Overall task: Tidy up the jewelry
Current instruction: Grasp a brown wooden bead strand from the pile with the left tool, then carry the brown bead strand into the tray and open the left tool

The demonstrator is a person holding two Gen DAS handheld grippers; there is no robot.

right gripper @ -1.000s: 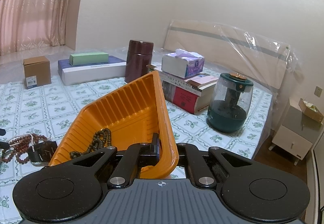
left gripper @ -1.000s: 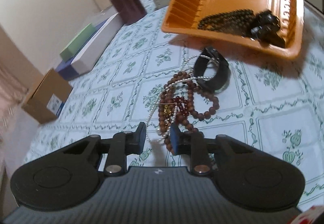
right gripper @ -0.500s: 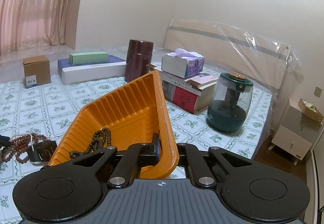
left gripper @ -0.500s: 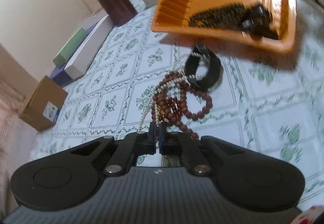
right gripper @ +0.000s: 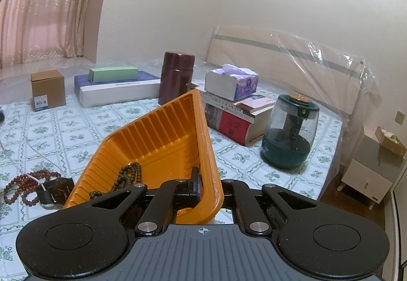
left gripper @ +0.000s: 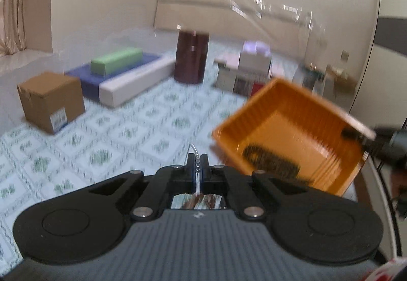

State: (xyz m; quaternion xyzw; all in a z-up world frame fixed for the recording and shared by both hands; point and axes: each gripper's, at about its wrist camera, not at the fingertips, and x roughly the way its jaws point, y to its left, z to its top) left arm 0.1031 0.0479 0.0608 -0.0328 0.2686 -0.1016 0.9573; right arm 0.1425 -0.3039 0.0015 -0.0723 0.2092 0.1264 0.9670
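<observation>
The left gripper (left gripper: pixel 197 162) pinches a silver bead chain (left gripper: pixel 195 151); the orange tray (left gripper: pixel 287 138), clamped by the right gripper (right gripper: pixel 207 185), lies to its right.

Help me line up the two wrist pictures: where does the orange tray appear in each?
Left wrist: orange tray sits right of centre, tilted, dark beads inside.
Right wrist: the orange tray fills the lower centre, its rim clamped in the right gripper.
Shared landmark: the dark red canister standing behind it.
</observation>
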